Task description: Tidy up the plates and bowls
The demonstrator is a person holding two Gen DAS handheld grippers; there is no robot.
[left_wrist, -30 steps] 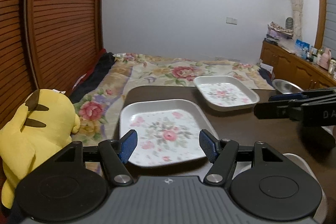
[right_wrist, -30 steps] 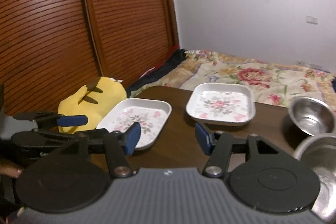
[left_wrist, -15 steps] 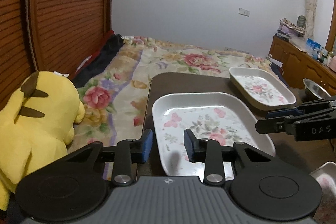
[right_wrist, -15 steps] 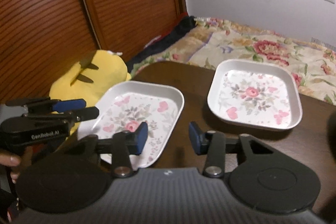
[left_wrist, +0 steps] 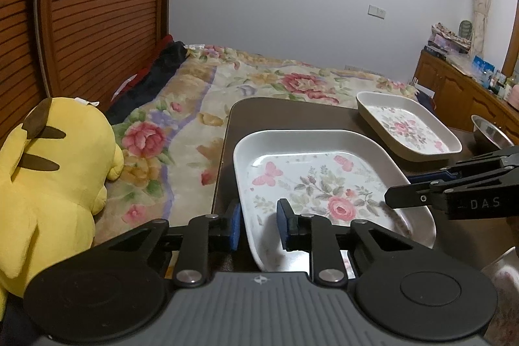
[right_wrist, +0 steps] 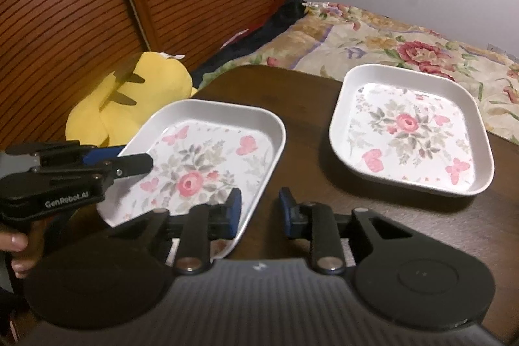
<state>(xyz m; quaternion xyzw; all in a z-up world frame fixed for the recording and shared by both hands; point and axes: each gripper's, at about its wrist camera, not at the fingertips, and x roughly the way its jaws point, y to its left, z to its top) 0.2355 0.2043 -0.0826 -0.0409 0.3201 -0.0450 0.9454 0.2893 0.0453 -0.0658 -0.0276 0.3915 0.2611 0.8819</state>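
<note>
1. Two square floral plates stood on the bench [right_wrist: 311,106]: a near plate [right_wrist: 207,158] and a far plate [right_wrist: 412,132].
2. One steel bowl [left_wrist: 489,132] showed at the right edge of the left wrist view.
3. Two grippers were in view: the left gripper [left_wrist: 258,224] and the right gripper [right_wrist: 258,211].
4. One yellow plush toy [left_wrist: 48,184] sat beside the bench.
5. One bed [left_wrist: 266,83] lay beyond the bench.
6. One hand [right_wrist: 18,252] showed, partly.

dim indoor light, soft shadows under black claw fingers [left_wrist: 287,224]; strong fisheye bend at edges, rt view grainier, corners dark.
</note>
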